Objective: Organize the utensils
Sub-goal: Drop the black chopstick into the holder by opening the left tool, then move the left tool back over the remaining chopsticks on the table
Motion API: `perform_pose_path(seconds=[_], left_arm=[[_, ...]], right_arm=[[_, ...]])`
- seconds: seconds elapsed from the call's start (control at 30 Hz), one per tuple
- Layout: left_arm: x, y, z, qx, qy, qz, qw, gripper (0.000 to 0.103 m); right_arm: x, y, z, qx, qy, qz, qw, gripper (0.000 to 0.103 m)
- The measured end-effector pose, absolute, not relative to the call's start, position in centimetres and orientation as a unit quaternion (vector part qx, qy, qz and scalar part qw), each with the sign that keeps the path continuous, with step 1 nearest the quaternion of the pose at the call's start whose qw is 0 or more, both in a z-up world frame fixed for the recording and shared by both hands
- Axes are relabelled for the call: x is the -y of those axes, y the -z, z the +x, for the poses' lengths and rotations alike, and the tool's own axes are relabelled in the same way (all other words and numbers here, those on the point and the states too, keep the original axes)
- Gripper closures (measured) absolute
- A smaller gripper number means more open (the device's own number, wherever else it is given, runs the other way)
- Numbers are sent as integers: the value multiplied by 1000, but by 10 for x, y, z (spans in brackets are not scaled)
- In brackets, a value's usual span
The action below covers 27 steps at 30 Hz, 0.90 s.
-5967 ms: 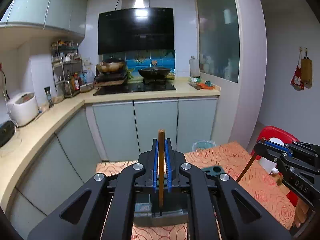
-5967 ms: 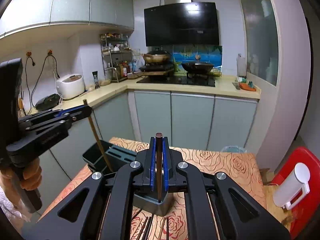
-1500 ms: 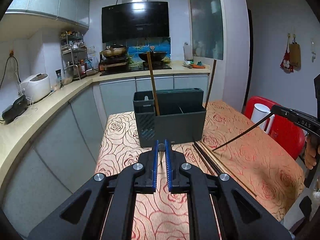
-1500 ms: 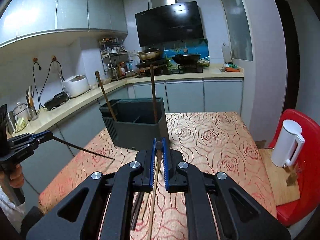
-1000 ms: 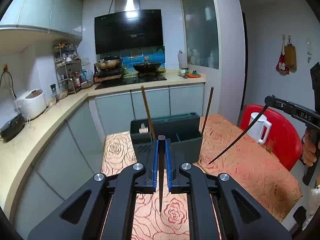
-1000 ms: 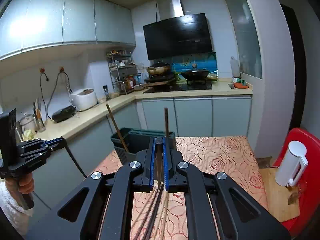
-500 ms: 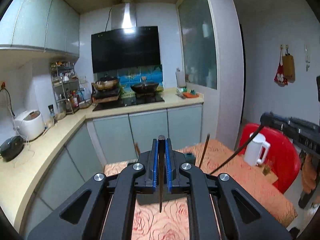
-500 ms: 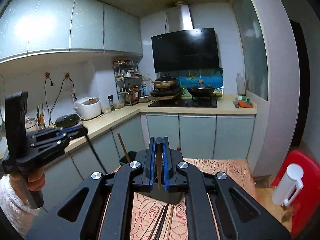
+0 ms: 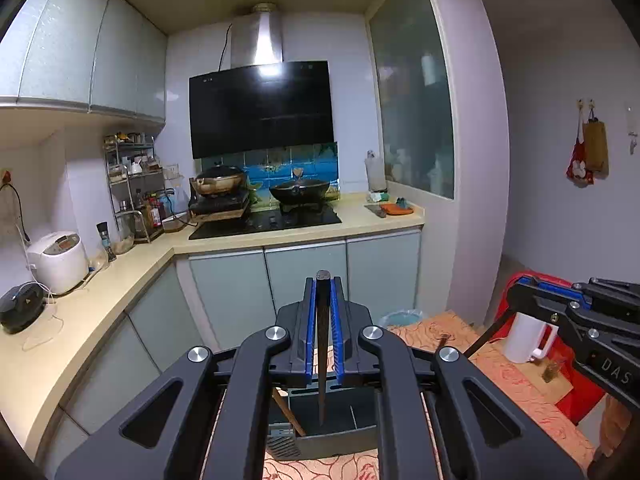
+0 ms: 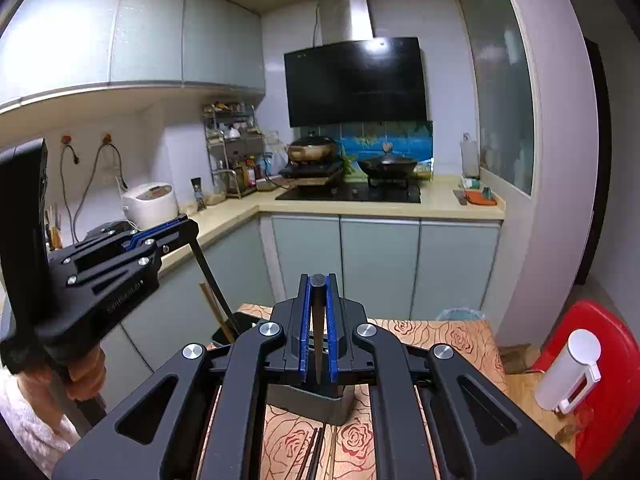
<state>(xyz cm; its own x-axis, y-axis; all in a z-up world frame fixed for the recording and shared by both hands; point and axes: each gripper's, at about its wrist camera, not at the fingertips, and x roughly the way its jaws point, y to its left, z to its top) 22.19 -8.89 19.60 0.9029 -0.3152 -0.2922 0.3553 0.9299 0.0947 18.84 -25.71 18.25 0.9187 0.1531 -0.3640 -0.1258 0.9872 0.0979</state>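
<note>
My left gripper is shut on a dark chopstick that hangs with its tip over a compartment of the dark grey utensil holder. A brown chopstick leans inside the holder. My right gripper is shut on another dark chopstick above the holder. The left gripper shows in the right wrist view, the right gripper in the left wrist view. Loose chopsticks lie on the tablecloth.
The table has a rose-patterned cloth. A white jug stands on a red stool at the right. Kitchen cabinets and the counter with a stove stand behind the table.
Both grippers picked up chopsticks from the table, rose, and moved forward over the holder. The chopstick tips now hang down over the holder.
</note>
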Motion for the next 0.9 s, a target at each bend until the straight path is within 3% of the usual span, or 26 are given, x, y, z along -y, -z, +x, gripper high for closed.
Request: perform_pose_path(seconds=[0.5, 0.63, 0.7, 0.77, 0.9], left_arm=[[84, -139, 269, -199, 159, 64, 965, 96], [78, -133, 271, -206, 159, 59, 964, 95], [75, -133, 270, -207, 159, 58, 964, 87], [70, -134, 268, -204, 158, 55, 965, 76], [62, -139, 262, -200, 160, 44, 966, 54]], right_arm=[[242, -135, 234, -253, -56, 19, 966, 95], [243, -127, 238, -261, -55, 22, 963, 91], [243, -126, 238, -261, -54, 25, 963, 71], [246, -126, 234, -254, -50, 33, 965, 61], [249, -129, 229, -248, -52, 37, 967, 60]])
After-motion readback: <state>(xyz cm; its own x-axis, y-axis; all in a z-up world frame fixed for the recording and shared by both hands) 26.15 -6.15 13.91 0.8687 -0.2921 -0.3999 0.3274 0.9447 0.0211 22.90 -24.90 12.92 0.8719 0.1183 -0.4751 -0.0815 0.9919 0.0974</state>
